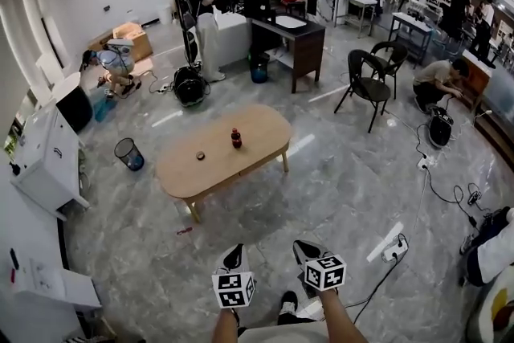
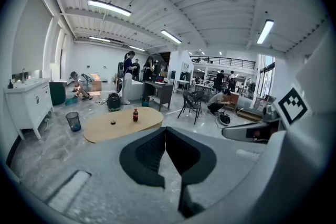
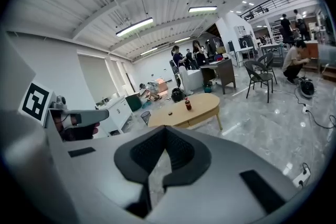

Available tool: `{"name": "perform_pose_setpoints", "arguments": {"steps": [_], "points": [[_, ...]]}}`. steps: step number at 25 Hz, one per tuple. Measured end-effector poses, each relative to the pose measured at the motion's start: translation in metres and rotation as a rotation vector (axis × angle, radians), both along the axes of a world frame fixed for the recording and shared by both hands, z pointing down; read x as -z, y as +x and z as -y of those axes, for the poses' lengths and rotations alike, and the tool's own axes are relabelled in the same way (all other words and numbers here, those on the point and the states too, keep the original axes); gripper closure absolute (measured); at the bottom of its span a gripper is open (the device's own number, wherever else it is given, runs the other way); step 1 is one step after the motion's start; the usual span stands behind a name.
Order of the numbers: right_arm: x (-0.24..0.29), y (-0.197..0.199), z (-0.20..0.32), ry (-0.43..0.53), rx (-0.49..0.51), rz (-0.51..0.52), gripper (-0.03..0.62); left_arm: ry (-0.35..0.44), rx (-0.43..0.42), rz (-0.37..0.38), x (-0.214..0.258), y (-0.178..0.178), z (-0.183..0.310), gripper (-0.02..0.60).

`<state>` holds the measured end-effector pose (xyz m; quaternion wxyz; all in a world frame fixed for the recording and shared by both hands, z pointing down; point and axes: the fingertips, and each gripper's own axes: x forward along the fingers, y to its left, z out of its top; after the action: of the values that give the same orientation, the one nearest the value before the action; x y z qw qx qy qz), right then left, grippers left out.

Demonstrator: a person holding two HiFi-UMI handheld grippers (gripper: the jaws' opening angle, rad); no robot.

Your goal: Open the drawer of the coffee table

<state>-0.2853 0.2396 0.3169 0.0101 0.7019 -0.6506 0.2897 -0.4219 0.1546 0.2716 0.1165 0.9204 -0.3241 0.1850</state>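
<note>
– Grey plastic tools, both of them? How do the jaws stand?
– Yes. The left gripper [image 1: 233, 255] and the right gripper [image 1: 306, 250] are side by side at the bottom of the head view, above the grey marbled stone floor [image 1: 337, 189]. On each one the two jaws are pressed together, and nothing is between them.
– What lies close to them?
– A white power strip [image 1: 391, 247] with a black cable, on the floor to the right.
– And where is the task's thing?
– The light wooden oval coffee table [image 1: 189, 173] stands well apart from both grippers, further ahead and a little to the left. On its top stand a small red bottle with a dark cap [image 1: 236, 138] and, near it, a small dark round object [image 1: 200, 156]. In the right gripper view the drawer front [image 3: 202, 118] lies flat in the table's side, closed.
– And behind the table?
– A black mesh waste basket [image 1: 128, 153] at its left end, two black chairs [image 1: 371, 83] to the right, then a dark brown desk [image 1: 299, 40] with several people [image 1: 205, 8] standing around it.
</note>
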Motion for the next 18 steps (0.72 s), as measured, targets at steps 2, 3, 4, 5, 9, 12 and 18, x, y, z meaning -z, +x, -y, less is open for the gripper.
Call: {"name": "perform_pose_setpoints", "arguments": {"steps": [2,3,4,5,9,12,18], "points": [[0.001,0.014,0.009,0.004,0.015,0.000,0.579,0.005,0.018,-0.007,0.002,0.012,0.006,0.571],[0.002,0.019,0.012,0.006,0.025,0.002,0.579,0.008,0.030,-0.011,0.003,0.016,0.009,0.571],[0.002,0.021,0.014,0.008,0.038,0.005,0.579,0.013,0.044,-0.012,0.003,0.017,0.012,0.571],[0.002,0.023,0.015,0.010,0.051,0.008,0.579,0.019,0.064,-0.010,0.002,0.016,0.017,0.571],[0.000,0.030,0.015,0.022,0.080,0.022,0.580,0.020,0.144,-0.005,0.001,0.005,0.033,0.571],[0.000,0.048,0.011,0.020,0.073,0.041,0.579,-0.021,0.138,-0.038,0.006,0.019,0.031,0.571],[-0.005,0.063,0.003,0.058,0.041,0.139,0.579,-0.027,0.120,-0.074,0.009,0.037,0.022,0.571]]}}
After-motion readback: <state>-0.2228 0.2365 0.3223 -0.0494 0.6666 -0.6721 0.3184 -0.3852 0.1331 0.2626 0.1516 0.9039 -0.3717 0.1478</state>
